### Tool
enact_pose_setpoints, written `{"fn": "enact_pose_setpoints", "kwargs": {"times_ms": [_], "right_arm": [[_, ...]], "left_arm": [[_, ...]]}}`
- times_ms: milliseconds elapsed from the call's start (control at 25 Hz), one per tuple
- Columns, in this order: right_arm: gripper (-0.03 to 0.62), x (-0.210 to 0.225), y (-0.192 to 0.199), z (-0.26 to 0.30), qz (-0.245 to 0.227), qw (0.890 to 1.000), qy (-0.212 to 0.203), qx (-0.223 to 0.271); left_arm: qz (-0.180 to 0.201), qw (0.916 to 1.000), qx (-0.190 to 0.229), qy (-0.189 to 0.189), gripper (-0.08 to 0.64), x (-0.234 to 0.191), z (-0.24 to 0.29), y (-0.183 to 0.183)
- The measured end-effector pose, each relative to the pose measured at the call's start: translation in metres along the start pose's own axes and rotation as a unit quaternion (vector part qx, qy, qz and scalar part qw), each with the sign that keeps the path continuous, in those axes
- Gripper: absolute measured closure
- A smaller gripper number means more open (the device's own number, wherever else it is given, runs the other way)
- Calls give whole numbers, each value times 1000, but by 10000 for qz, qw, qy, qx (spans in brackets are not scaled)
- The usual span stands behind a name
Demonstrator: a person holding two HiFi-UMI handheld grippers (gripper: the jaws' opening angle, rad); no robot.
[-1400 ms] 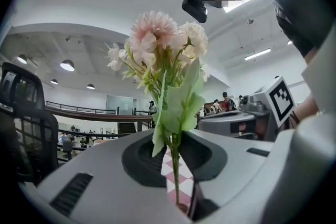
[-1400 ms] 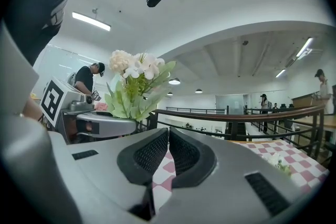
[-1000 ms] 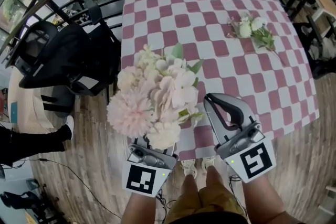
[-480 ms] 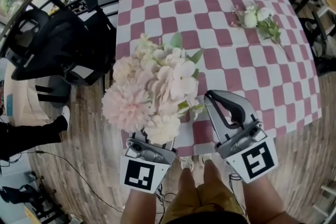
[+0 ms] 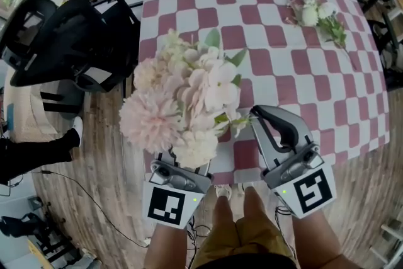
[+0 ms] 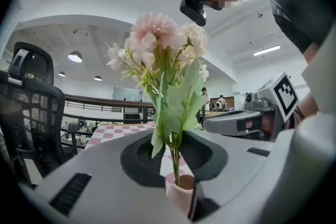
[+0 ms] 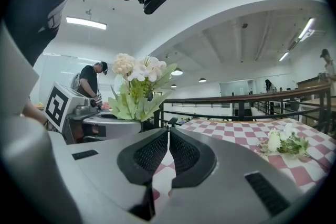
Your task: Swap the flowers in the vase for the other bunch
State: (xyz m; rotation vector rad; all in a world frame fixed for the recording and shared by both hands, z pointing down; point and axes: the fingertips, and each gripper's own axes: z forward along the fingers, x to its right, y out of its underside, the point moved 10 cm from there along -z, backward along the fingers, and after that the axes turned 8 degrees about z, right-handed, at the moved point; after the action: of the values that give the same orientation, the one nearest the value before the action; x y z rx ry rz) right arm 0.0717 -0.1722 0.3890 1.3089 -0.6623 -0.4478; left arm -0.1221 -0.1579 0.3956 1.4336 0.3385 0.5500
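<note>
A bouquet of pale pink and cream flowers [image 5: 189,97] stands in a small pink vase [image 6: 178,192]. My left gripper [image 5: 187,164] is shut on that vase over the near edge of the checked table [image 5: 252,9]; its jaws are easing open with the vase still between them. The blooms hide its fingertips in the head view. Beside it on the right, my right gripper [image 5: 257,113] is shut, tips together and empty. The other bunch [image 5: 321,14], white flowers with green leaves, lies flat at the table's far right and shows in the right gripper view as well [image 7: 283,142].
A black office chair [image 5: 69,41] stands left of the table on the wooden floor. A dark railing [image 7: 236,99] runs behind the table. Someone's leg and shoe [image 5: 44,157] are at the far left. My own legs are below the grippers.
Both grippers have sunk a little, the left still carrying the vase with its bouquet. The right gripper stays shut and empty.
</note>
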Motion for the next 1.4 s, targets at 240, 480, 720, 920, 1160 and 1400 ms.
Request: {"fn": "enact_pose_setpoints", "kwargs": {"times_ms": [240,480,720,920,1160,1400], "right_arm": [[558,6,7,0,18,10000,-7,-31],[558,-4,12,2,65,9999,-21,-85],[558,-10,19,5,117,9998,-67,-136],[558,-12,23,8,127,9997,-71,-184],[558,-15,31,6,141,9996,-58,-250],[558,-16,37,6,144,9995,-43,-290]], "left_arm": [[11,10000,13,20,474,2,5,6],[-47,10000,15,-29,461,1,0,11],[-30,10000,-44,21,448,5,-1,18],[-34,9999,-90,-28,432,4,-1,22],[-40,9999,-100,-3,403,9,-3,29],[-26,9998,-202,61,383,11,-3,37]]}}
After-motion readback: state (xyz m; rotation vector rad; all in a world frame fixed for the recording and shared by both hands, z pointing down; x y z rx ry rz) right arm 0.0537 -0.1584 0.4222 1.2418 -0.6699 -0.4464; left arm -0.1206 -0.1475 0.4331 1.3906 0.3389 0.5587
